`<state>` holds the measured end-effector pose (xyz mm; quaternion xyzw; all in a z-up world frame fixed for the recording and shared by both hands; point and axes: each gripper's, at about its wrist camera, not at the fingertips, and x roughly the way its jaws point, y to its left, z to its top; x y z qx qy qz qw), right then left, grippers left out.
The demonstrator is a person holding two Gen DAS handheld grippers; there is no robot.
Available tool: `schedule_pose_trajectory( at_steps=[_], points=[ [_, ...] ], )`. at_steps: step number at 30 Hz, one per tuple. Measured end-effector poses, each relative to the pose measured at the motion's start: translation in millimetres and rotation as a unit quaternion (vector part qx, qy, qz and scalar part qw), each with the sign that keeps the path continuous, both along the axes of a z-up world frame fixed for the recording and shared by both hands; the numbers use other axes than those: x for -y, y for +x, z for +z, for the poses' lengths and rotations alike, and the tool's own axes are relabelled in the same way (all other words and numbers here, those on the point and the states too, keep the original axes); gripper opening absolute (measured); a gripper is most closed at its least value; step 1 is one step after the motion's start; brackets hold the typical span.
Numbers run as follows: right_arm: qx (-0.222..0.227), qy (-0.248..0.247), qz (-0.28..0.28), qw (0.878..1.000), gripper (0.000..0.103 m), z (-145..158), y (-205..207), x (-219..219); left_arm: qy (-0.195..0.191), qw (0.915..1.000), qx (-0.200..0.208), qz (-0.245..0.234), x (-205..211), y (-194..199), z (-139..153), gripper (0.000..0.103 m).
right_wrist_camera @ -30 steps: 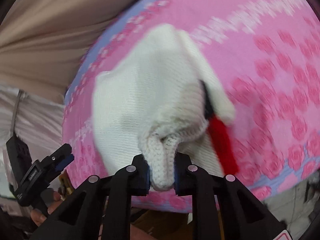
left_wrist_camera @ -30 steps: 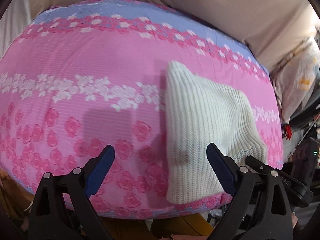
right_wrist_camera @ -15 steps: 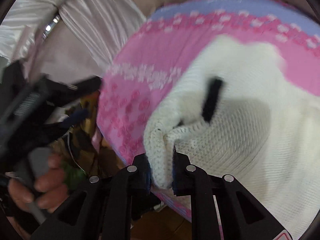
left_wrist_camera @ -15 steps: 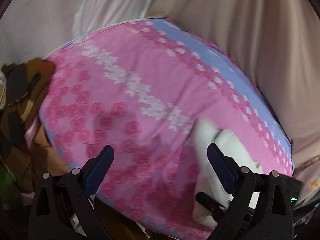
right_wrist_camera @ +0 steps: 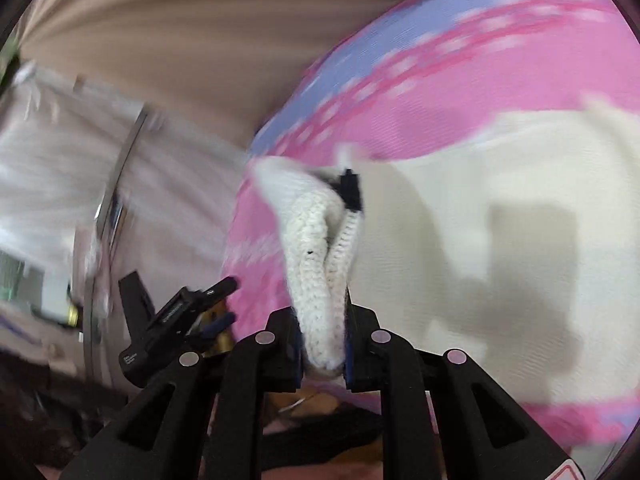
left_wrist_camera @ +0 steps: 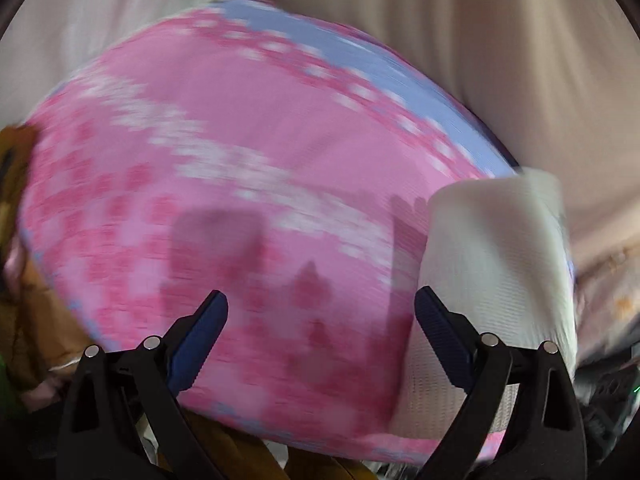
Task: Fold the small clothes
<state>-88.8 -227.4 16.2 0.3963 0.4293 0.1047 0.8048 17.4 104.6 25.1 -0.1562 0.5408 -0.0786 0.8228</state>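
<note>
The left gripper has swung aside, jaws wide and empty. The right gripper still pinches the white knit garment's bunched ribbed edge, the rest spread on the pink floral bedsheet.

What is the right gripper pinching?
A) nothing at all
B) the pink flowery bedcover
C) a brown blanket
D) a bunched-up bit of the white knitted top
D: in the right wrist view the right gripper has its jaws closed on a thick fold of the white knitted top, lifted above the pink bedcover.
</note>
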Motion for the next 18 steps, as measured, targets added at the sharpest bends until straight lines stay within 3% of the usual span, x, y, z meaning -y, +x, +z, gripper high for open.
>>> schedule_pose_trajectory(
  at_steps=[3, 6, 7, 9, 13, 18],
  points=[
    [-0.072, -0.077, -0.084, 0.991, 0.015, -34.7, -64.8, 65.5, -0.004, 0.9966, -0.014, -0.081, 68.0, -2.5, -9.8, 0.092],
    [-0.156, -0.053, -0.122, 0.979, 0.019, -101.0, -94.4, 101.5, 0.009, 0.9863, -0.038, -0.16, 135.6, -12.7, -28.0, 0.092],
    [-0.155, -0.02, -0.136, 0.978, 0.02, -112.5, -103.5, 108.7, 0.017, 0.9816, -0.044, -0.185, 157.4, -18.9, -33.6, 0.092],
    [-0.126, 0.007, -0.164, 0.978, 0.024, -105.5, -115.9, 114.0, 0.026, 0.9753, -0.045, -0.215, 182.8, -28.5, -39.5, 0.092],
    [-0.087, -0.039, -0.184, 0.978, 0.044, -71.2, -123.5, 124.3, 0.041, 0.9695, -0.06, -0.234, 208.2, -39.0, -55.1, 0.092],
    [-0.08, -0.046, -0.182, 0.979, 0.044, -62.6, -103.0, 146.8, 0.077, 0.9695, -0.061, -0.224, 215.3, -44.3, -69.1, 0.092]
  ],
)
